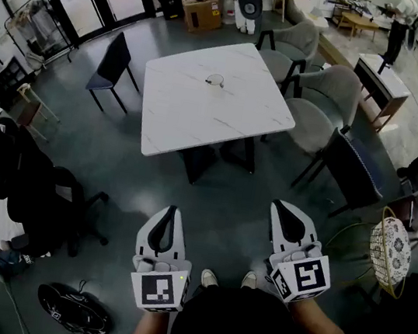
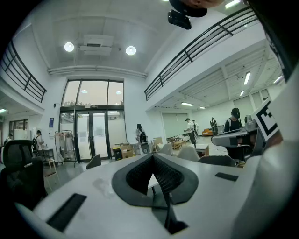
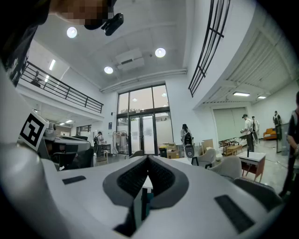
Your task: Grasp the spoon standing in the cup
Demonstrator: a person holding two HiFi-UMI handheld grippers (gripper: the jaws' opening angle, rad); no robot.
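Note:
A clear cup [image 1: 215, 81] with a thin spoon standing in it sits near the middle of the white marble table [image 1: 177, 118], far ahead in the head view. My left gripper [image 1: 168, 213] and right gripper [image 1: 280, 207] are held low in front of the person's body, well short of the table, both pointing toward it. Each has its jaws shut with nothing between them. In the left gripper view the left gripper [image 2: 152, 155] shows its tips meeting. In the right gripper view the right gripper [image 3: 148, 157] also has its tips together. The cup is hidden in both gripper views.
Grey armchairs [image 1: 329, 103] stand along the table's right side and a dark chair [image 1: 113, 65] at its left. An office chair with a jacket [image 1: 26, 180] stands at my left, a black bag [image 1: 74, 311] on the floor. Cardboard boxes [image 1: 200, 4] sit at the back; people stand far right.

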